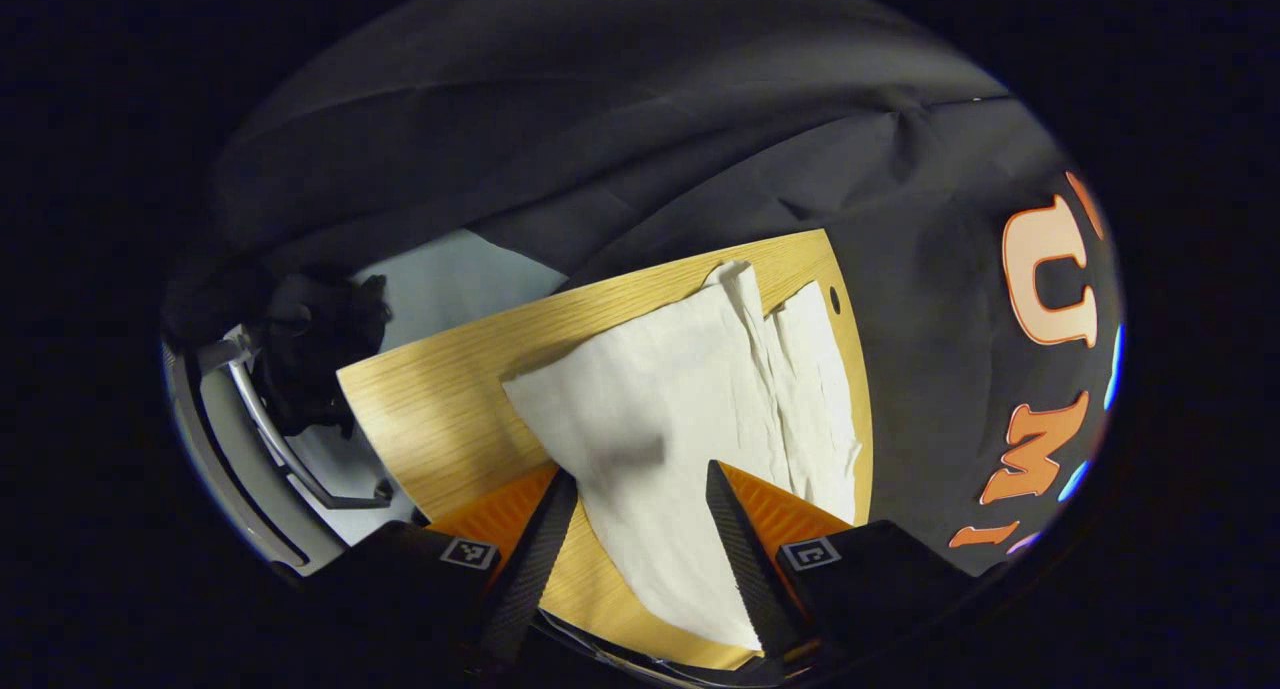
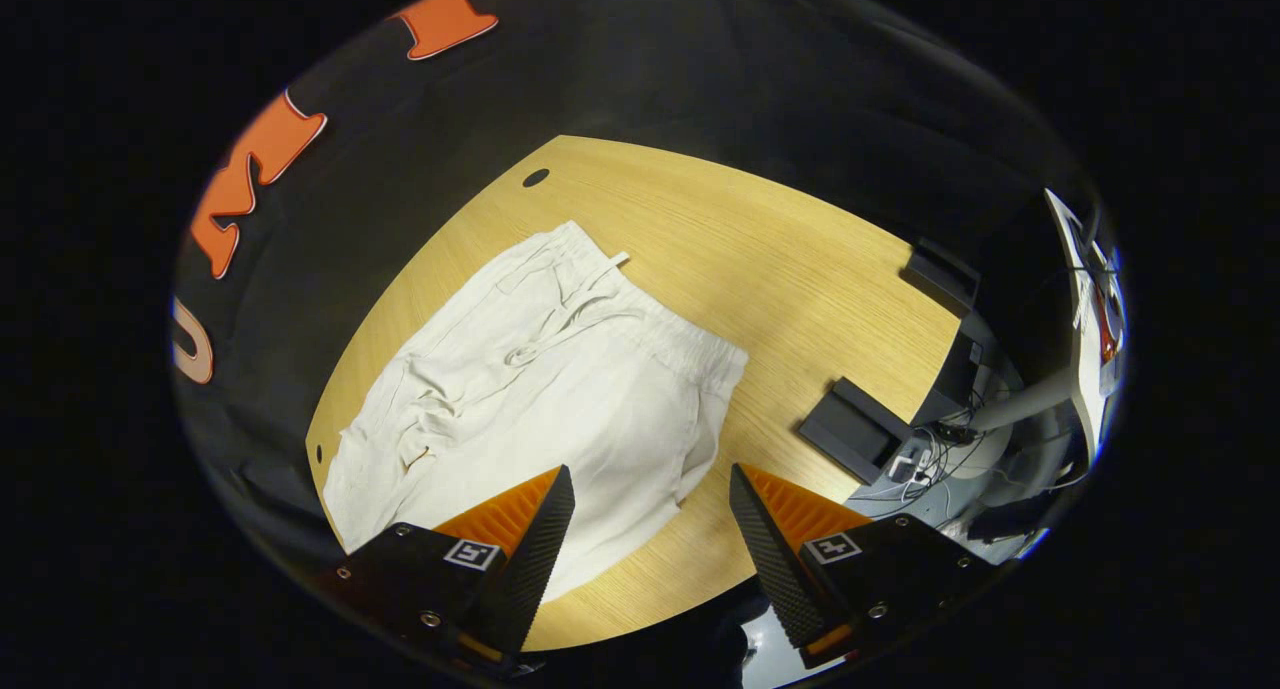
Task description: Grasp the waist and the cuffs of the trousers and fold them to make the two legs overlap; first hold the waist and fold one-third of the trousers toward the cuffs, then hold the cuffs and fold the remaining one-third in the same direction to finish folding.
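wooden table (image 2: 800, 269) | black boxes (image 2: 855, 429) at edge – cables (image 2: 935, 449) beyond

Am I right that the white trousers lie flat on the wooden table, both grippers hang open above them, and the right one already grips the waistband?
Not quite. In the right gripper view the right gripper is open and holds nothing; the waistband lies untouched on the table. The rest stands: the trousers lie on the table, and the left gripper hangs open too.

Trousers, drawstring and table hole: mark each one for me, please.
Trousers (image 2: 560, 409): right gripper view, middle of the cloth.
Drawstring (image 2: 560, 324): right gripper view, the cord below the waistband.
Hole (image 2: 536, 177): right gripper view, the dark opening near the table's far corner.
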{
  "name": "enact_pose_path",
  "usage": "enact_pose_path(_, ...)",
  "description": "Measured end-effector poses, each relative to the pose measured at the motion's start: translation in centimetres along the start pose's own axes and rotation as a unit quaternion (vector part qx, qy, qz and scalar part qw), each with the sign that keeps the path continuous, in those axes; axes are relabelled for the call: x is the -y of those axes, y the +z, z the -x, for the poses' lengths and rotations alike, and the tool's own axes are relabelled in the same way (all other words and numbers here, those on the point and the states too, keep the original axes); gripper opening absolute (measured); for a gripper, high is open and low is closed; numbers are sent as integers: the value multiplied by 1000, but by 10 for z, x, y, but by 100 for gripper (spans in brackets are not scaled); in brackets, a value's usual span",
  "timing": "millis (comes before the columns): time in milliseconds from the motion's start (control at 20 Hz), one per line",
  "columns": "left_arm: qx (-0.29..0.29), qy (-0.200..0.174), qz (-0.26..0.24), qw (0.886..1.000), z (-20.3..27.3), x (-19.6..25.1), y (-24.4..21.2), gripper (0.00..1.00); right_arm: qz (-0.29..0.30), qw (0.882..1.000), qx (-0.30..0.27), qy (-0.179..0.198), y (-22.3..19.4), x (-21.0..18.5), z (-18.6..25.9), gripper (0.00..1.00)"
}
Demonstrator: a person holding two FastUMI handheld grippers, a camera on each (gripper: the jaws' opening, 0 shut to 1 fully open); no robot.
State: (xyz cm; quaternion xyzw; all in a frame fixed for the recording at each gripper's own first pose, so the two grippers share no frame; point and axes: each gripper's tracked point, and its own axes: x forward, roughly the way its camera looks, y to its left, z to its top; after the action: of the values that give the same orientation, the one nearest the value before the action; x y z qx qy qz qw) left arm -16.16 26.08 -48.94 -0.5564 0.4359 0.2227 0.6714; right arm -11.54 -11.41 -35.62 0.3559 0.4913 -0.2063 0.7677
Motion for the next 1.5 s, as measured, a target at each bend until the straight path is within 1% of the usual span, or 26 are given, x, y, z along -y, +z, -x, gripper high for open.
enact_pose_path(100, 3, -1, -20, 1000, -9, 6, 1, 80, 1, 1000, -10, -4, -2, 12, -7, 94)
enact_pose_path(150, 6, 1, -23, 1000, -13, 11, 1, 71, -3, 1000, -20, -10, -2, 19, -12, 95)
enact_pose_path(200, 11, 9, -21, 1000, -17, 12, 0, 67, -14, 999, -28, -8, -1, 20, -16, 95)
enact_pose_path(250, 16, 12, -19, 1000, -22, 12, 1, 54, -27, 999, -32, 5, 4, 17, -19, 94)
enact_pose_path(300, 19, 18, -18, 1000, -26, 9, -1, 38, -41, 999, -29, 15, 10, 14, -22, 95)
enact_pose_path(400, 24, 23, -26, 999, -25, 10, -2, 5, -58, 998, -24, 21, 21, 18, -28, 94)
enact_pose_path(450, 35, 29, -28, 999, -44, 9, 2, 2, -58, 998, -27, 16, 24, 24, -32, 94)
enact_pose_path(500, 35, 31, -35, 998, -28, 11, 0, 8, -58, 998, -29, 8, 26, 31, -36, 94)
enact_pose_path(550, 40, 38, -39, 998, -26, 9, 1, 7, -59, 998, -30, 4, 28, 33, -41, 94)
enact_pose_path(600, 43, 38, -36, 998, -23, 13, 2, 7, -61, 998, -32, 2, 29, 35, -46, 94)
enact_pose_path(650, 45, 35, -32, 998, -22, 16, 2, 4, -64, 997, -35, 1, 29, 37, -51, 94)
enact_pose_path(750, 48, 37, -35, 998, -19, 16, 3, 4, -73, 997, -39, -1, 31, 38, -61, 94)
enact_pose_path(900, 51, 35, -47, 997, -11, 23, 5, 5, -104, 994, -44, 5, 36, 28, -73, 92)
enact_pose_path(1000, 53, 28, -56, 997, -7, 34, 9, 4, -107, 993, -43, -6, 38, 31, -83, 88)
enact_pose_path(1050, 55, 22, -62, 996, -4, 41, 12, 4, -113, 992, -48, -6, 37, 30, -85, 75)
enact_pose_path(1100, 59, 16, -69, 996, 0, 50, 15, 4, -128, 991, -49, 6, 40, 24, -86, 83)
enact_pose_path(1150, 65, 9, -75, 995, 4, 58, 20, 4, -137, 990, -46, 7, 44, 23, -91, 75)
enact_pose_path(1300, 74, -10, -83, 994, 14, 87, 27, 4, -144, 988, -47, -6, 46, 31, -97, 59)
enact_pose_path(1350, 77, -14, -85, 993, 17, 91, 29, 4, -143, 989, -45, -13, 45, 36, -96, 61)
enact_pose_path(1400, 77, -16, -87, 993, 19, 95, 28, 4, -146, 988, -45, -17, 46, 40, -95, 55)
enact_pose_path(1450, 78, -18, -88, 993, 21, 97, 29, 4, -155, 987, -41, -16, 48, 39, -97, 36)
enact_pose_path(1500, 77, -17, -88, 993, 22, 97, 27, 4, -171, 984, -38, -10, 51, 37, -96, 29)
